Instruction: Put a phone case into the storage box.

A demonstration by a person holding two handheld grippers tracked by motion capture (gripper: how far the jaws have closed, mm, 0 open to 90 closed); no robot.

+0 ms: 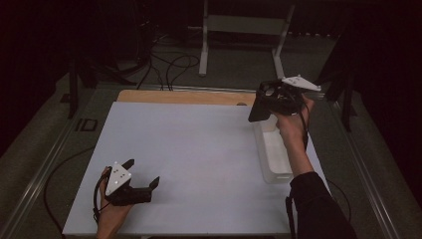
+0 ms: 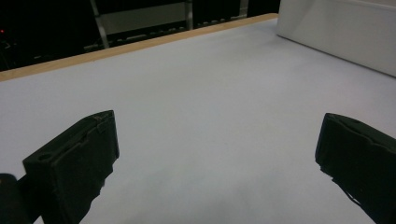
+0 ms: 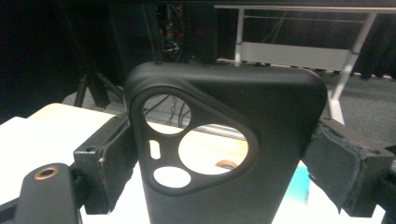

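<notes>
Above the far end of the translucent white plastic bin [image 1: 272,154], the right gripper [image 1: 271,102] is raised, clamped on a black phone case [image 3: 224,154]. Well left of the bin, the left gripper [image 1: 144,174] is held low, jaws spread wide.

White table [image 1: 189,149], clear bin [image 1: 272,158] on it.
</notes>
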